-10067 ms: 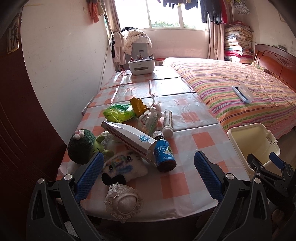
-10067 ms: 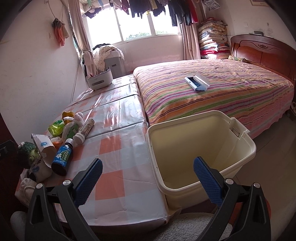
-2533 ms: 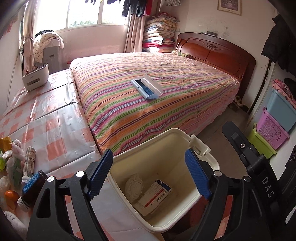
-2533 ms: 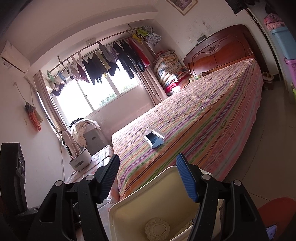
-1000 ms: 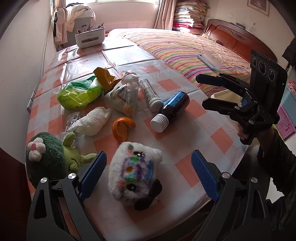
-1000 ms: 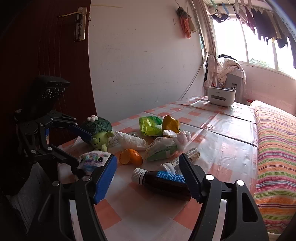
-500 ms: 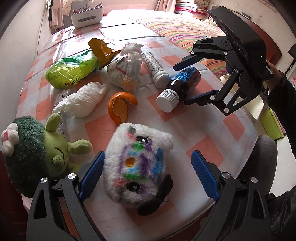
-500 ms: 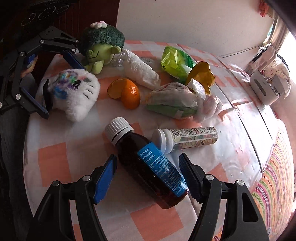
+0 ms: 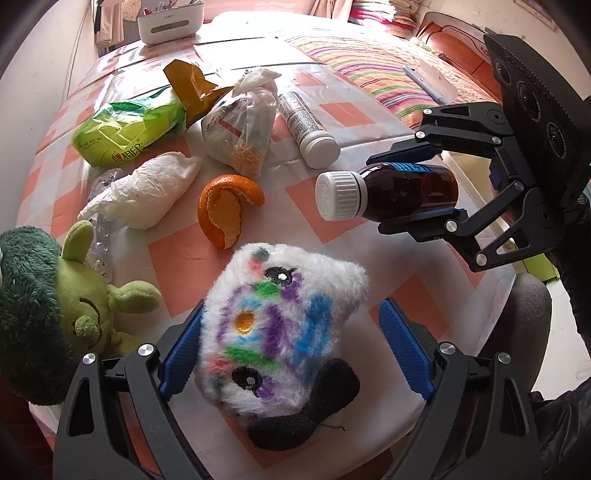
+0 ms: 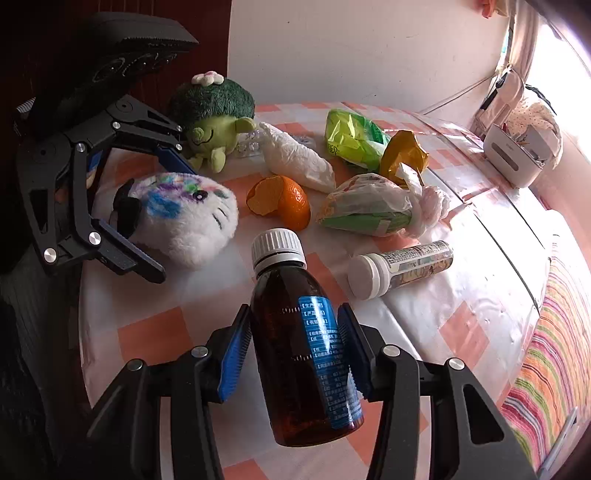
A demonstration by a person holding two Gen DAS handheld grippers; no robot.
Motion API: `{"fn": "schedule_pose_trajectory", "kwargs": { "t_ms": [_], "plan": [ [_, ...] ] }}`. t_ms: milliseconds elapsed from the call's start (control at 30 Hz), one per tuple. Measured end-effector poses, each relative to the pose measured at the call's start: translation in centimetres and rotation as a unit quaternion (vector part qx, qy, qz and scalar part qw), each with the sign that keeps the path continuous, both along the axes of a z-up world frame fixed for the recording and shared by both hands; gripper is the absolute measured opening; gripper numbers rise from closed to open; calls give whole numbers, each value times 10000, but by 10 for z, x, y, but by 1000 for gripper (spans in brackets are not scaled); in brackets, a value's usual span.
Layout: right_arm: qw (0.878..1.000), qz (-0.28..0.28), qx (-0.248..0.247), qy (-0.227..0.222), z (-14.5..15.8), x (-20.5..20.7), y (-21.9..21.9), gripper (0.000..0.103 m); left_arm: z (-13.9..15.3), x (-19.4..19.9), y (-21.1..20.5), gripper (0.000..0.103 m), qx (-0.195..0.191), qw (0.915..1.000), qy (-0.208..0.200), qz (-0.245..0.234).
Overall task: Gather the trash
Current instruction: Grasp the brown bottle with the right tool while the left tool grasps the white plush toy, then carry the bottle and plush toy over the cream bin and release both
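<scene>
My right gripper [image 10: 293,345] is shut on a brown medicine bottle [image 10: 301,343] with a white cap and blue label; it also shows in the left wrist view [image 9: 399,194], held just above the table. My left gripper [image 9: 295,345] is open, its blue pads on either side of a white plush cat [image 9: 277,325], also in the right wrist view [image 10: 184,218]. Orange peel [image 9: 227,206], a crumpled white tissue [image 9: 147,194], a tied plastic bag [image 9: 240,129], a green packet [image 9: 129,131] and a white tube bottle [image 9: 306,123] lie on the checked tablecloth [image 9: 192,273].
A green broccoli plush [image 9: 44,306] lies at the table's left edge, against the wall side. A white organizer box [image 9: 171,20] stands at the far end. The striped bed [image 9: 373,70] runs along the table's right side.
My right gripper has closed on the brown bottle and raised it off the cloth. My left gripper has moved forward so its pads flank the white plush cat.
</scene>
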State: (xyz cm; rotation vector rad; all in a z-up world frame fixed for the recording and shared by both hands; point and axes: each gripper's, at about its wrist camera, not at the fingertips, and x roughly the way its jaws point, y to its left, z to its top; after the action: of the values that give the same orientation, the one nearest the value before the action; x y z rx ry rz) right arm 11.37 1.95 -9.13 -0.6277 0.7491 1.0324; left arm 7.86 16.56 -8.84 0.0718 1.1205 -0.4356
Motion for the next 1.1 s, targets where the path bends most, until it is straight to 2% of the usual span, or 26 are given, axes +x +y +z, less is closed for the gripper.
{"fn": "schedule_pose_trajectory", "kwargs": {
  "t_ms": [33,133,233,333,500,633,733,833,1100],
  "plan": [
    [9995,-249,203,32,2,-5,-4,46,-1,1,0,74,-4,10000,16,20],
    [9928,-884,797,157,3,-16,-21,46,-3,6,-1,66,-33,9999,32,140],
    [9766,-1571,1397,445,1,-22,-45,46,-1,7,-3,59,-30,9998,-43,206],
    [9576,-2068,1918,585,3,-25,-69,46,4,11,-9,55,-21,9994,-233,240],
    [9342,-2662,2343,393,10,-23,-96,46,17,11,-31,55,-25,9984,-545,161],
    [9157,-3189,2439,172,13,-21,-116,46,35,7,-50,55,-185,9963,-835,93],
    [9043,-3589,2307,-104,14,-21,-128,46,49,3,-67,55,-323,9938,-1067,38],
    [8877,-4040,2190,-286,13,-19,-142,46,61,0,-84,55,-414,9908,-1290,4],
    [8459,-4872,2071,-649,15,-25,-177,46,74,6,-126,55,-698,9870,-1447,-18]
  ]
}}
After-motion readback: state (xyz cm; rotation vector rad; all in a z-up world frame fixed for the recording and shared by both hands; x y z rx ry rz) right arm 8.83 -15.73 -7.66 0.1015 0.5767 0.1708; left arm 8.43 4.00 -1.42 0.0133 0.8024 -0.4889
